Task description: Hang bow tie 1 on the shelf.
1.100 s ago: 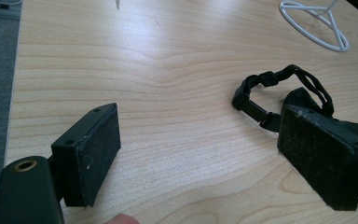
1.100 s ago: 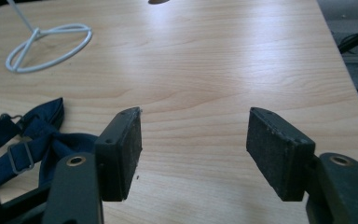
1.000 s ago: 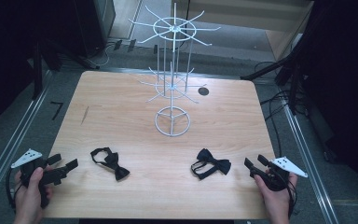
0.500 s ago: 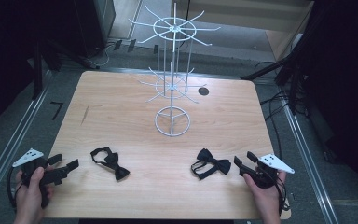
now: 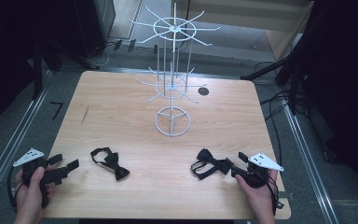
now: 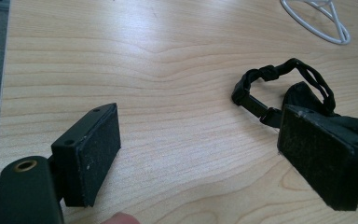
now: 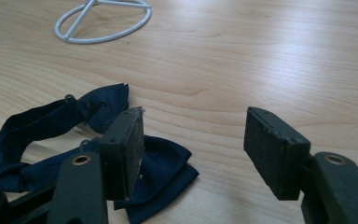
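Wooden bench (image 5: 121, 112), a white wire display rack (image 5: 172, 84) standing at mid-bench, its ring base (image 7: 103, 21) well apart from both hands.

Two bow ties lie flat on the near half of the bench. The left bow tie (image 5: 112, 163) sits to the right of the left gripper (image 5: 65, 169), near but not touching; from the left gripper view its strap loop (image 6: 279, 81) curls up behind the far jaw. The right bow tie (image 7: 98, 154) reads dark navy close up and black from above.

Left gripper: jaws spread wide, nothing between them, low over bare wood.
Right gripper (image 7: 193, 151): jaws released, wide apart. The left jaw overlaps the bow's wing in the right gripper view; whether it presses the cloth or hangs just above it I cannot tell from this angle. The other jaw stands over bare wood, so the bow is beside the gap rather than inside it.

Risks, as judgement:
- Closing now would likely pinch only a wing edge or nothing; thin fabric slips out.
- A jaw pushed sideways would shove the tie along the smooth wood.
- Strap loops may snag a jaw corner or the rack's thin prongs, and a tug could tip the light rack.
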`<state>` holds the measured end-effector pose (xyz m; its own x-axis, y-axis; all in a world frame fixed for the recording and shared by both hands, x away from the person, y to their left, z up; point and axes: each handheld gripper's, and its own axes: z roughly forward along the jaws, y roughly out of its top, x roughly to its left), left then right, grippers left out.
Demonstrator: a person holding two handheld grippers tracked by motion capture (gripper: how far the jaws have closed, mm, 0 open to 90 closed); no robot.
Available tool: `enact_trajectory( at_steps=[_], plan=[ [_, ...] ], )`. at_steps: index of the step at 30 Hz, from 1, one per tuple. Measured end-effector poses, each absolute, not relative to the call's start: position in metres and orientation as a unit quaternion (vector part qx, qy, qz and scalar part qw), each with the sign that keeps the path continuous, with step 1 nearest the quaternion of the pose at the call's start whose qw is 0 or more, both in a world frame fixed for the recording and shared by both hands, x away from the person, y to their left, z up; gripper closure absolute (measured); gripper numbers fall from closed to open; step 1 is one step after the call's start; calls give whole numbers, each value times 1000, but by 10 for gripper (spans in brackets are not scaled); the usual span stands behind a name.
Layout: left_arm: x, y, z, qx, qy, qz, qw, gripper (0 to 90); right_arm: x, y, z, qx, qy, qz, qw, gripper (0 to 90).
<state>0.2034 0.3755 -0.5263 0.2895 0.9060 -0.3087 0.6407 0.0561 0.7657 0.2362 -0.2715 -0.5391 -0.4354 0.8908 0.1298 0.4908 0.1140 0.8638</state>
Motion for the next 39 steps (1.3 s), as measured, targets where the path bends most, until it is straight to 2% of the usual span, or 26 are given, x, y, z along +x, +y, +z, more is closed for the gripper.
enact_trajectory(
  at_steps=[6,34,39],
  plan=[
    [203,375,-526,670,577,150,441,137,237,-262,-540,471,724,462,201,465],
    [204,375,-527,672,577,146,441,138,242,-243,-549,451,767,429,157,500],
    [204,375,-526,672,576,147,441,137,241,-237,-550,439,786,403,166,520]
  ],
)
